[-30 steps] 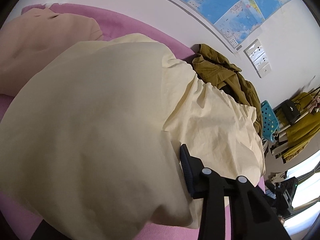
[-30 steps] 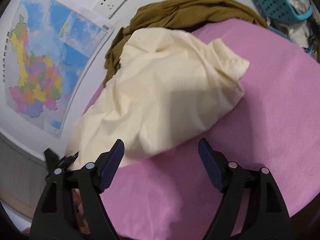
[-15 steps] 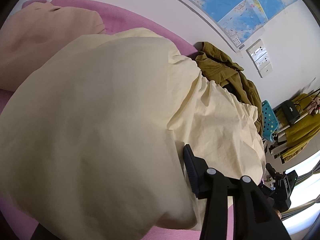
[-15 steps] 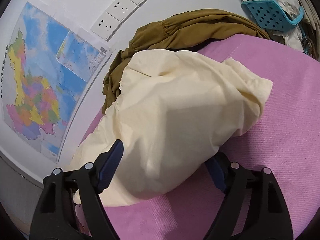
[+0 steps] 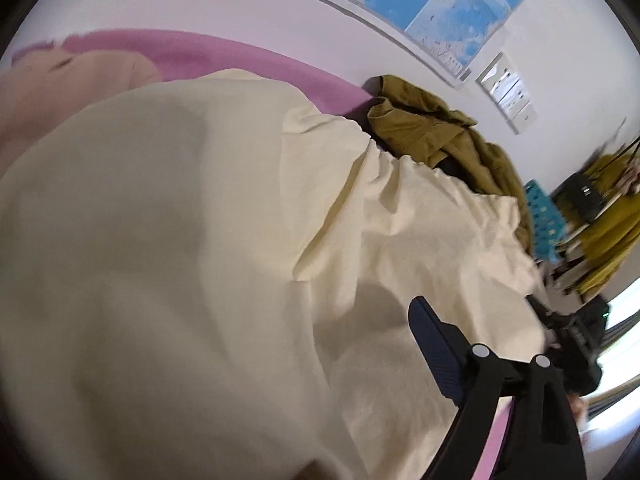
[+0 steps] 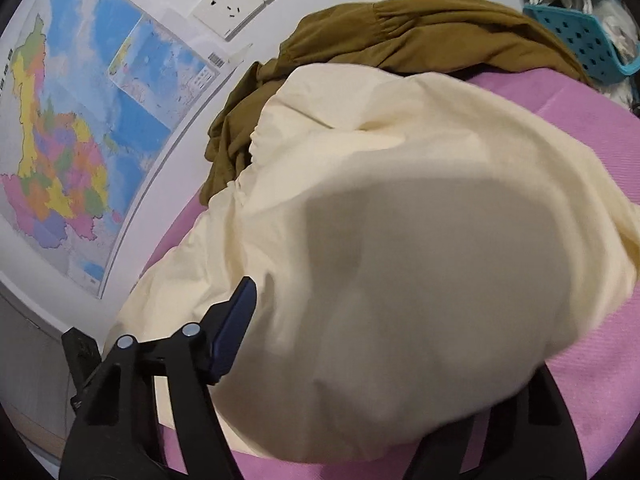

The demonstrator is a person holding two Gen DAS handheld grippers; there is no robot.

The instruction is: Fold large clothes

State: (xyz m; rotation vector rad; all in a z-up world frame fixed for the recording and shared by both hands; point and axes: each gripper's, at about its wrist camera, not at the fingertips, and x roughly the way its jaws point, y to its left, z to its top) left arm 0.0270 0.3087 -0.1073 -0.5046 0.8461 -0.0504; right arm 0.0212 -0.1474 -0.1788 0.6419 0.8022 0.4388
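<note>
A large cream garment (image 5: pixel 200 240) lies heaped on the pink cover (image 5: pixel 224 54) and fills most of both views. My left gripper (image 5: pixel 320 308) sits low over it, its jaws opening. Only one of its fingers (image 5: pixel 436 352) shows. The other is hidden under the cloth, which drapes across the gap. My right gripper (image 6: pixel 324 288) reaches the garment (image 6: pixel 400 240) from the other end, its jaws closing with a bulge of cloth between them. One of its fingers (image 6: pixel 234 332) rests at the cloth's edge and the far one is covered.
An olive-brown garment (image 5: pixel 432 132) is bunched against the wall behind the cream one. A beige garment (image 5: pixel 60 92) lies at the far left. A map (image 6: pixel 80 132) and wall sockets (image 6: pixel 240 4) are on the wall, and a teal basket (image 6: pixel 580 36) stands beyond the bed.
The left gripper's visible finger has swung outward, widening the gap. The right gripper has moved forward onto the cream garment, which now covers its far finger and bulges between the jaws.
</note>
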